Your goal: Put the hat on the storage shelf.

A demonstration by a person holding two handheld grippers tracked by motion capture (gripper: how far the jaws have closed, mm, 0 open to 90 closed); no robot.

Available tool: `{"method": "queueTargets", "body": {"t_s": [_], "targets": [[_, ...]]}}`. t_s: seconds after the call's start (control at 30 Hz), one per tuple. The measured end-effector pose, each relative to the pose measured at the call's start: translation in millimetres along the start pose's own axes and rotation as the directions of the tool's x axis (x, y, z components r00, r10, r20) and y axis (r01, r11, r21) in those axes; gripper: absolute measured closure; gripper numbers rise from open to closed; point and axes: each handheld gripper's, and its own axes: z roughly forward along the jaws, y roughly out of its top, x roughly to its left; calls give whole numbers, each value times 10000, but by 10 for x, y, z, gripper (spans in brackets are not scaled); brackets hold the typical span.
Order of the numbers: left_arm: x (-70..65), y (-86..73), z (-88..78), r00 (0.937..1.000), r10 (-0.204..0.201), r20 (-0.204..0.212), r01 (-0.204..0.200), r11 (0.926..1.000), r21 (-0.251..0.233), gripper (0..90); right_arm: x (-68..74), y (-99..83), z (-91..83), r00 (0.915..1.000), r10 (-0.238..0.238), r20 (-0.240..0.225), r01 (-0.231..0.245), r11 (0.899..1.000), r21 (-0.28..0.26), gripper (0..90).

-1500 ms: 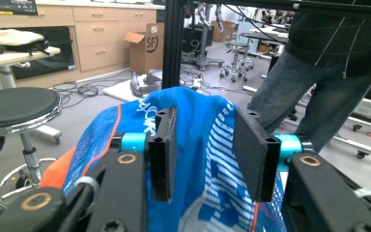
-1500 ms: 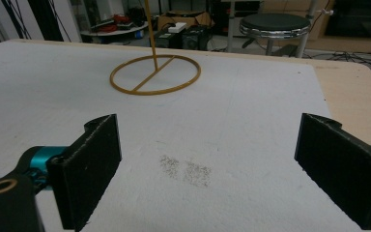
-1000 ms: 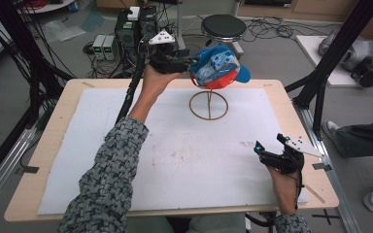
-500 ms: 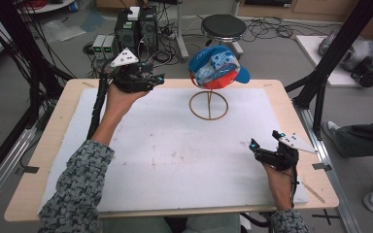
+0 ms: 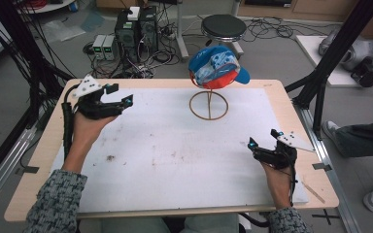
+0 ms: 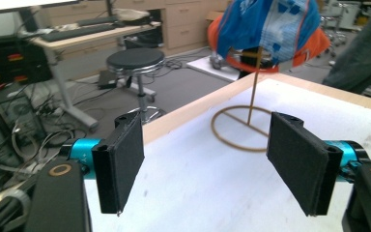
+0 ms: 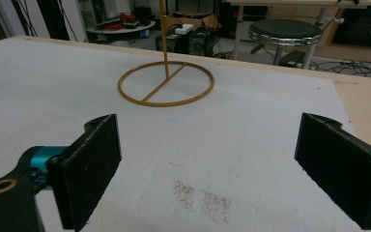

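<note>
A blue, white and orange cap (image 5: 216, 68) sits on top of a thin golden wire stand (image 5: 209, 104) with a ring base, at the back middle of the white mat. My left gripper (image 5: 120, 94) hovers over the mat's far left corner, well to the left of the cap. Its jaws have just been opening and nothing is between them. In the left gripper view the cap (image 6: 270, 29) and stand (image 6: 241, 130) lie ahead, beyond the open left gripper (image 6: 206, 145). My right gripper (image 5: 262, 138) rests open and empty at the near right, and the right gripper view looks past the right gripper (image 7: 207, 145) at the ring base (image 7: 165, 83).
The white mat (image 5: 175, 155) covers a wooden table (image 5: 43, 160). Black frame posts (image 5: 330, 63) stand at both sides of the table. A round stool (image 5: 222, 24) and computer boxes (image 5: 136, 29) with cables are on the floor behind. A person's leg (image 5: 364, 138) is at the right.
My left hand has drawn away from the cap, moving left and lower to the mat's far left corner, its jaws wider apart. The cap stays on its stand. The right hand has kept still.
</note>
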Motion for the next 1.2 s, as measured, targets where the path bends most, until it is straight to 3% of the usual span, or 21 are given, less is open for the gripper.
{"method": "queueTargets", "body": {"t_s": [0.1, 0.23, 0.63, 0.9, 1.2], "targets": [[38, -185, -158, 9990, -328, -312, 328, 9995, -3, 267, 10, 8, 10, 10000, 7, -21, -7, 10000, -54, 83], [71, -387, -327, 9962, -347, -796, 352, 9994, 47, 262, 30, 17, 32, 10000, -46, -31, 46, 10000, -39, 83], [67, -829, -607, 9896, -561, -1321, 605, 9977, 301, 259, 38, 19, 46, 9999, -130, -46, 130, 9999, 7, 83], [86, -977, -683, 9857, -658, -1554, 720, 9968, 342, 257, 41, 13, 50, 9999, -132, -84, 132, 9999, 2, 83], [78, -999, -681, 9874, -489, -1508, 556, 9976, 410, 256, 44, 9, 35, 9998, -167, -68, 167, 9999, 4, 82]]}}
